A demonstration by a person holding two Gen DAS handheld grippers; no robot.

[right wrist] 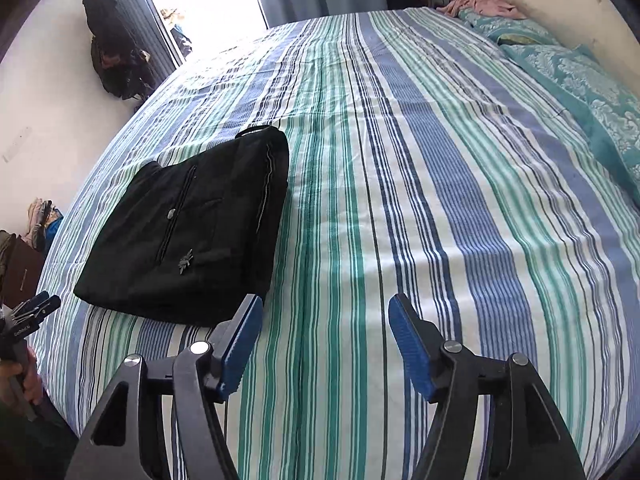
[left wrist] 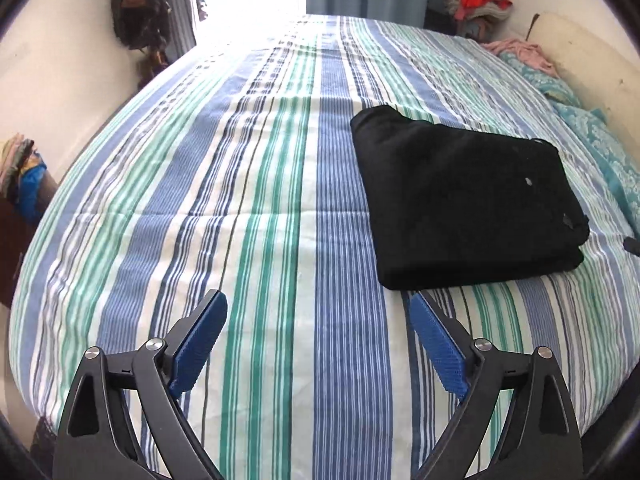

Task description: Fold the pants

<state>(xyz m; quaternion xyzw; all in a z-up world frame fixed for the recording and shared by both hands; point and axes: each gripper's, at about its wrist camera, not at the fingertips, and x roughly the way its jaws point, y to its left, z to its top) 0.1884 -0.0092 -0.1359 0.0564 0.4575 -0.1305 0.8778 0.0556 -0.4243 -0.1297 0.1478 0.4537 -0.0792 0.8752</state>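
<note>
Pants [left wrist: 468, 196] sat folded at 1 o'clock on bed [left wrist: 240, 200], both tongs [left wrist: 318, 344] [right wrist: 324, 344] spread & empty — task looked approx. done.

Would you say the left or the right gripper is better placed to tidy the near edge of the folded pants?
Probably the right gripper: its left fingertip is close beside the black pants' near edge. The left gripper looks slightly farther off.

A bed [left wrist: 280, 200] covered by a blue, green and white striped sheet carries black pants [left wrist: 468, 196] folded into a flat rectangle; teal patterned pillows [right wrist: 580, 88] and a crumpled pink cloth [right wrist: 480, 2] lie along its wall side
</note>
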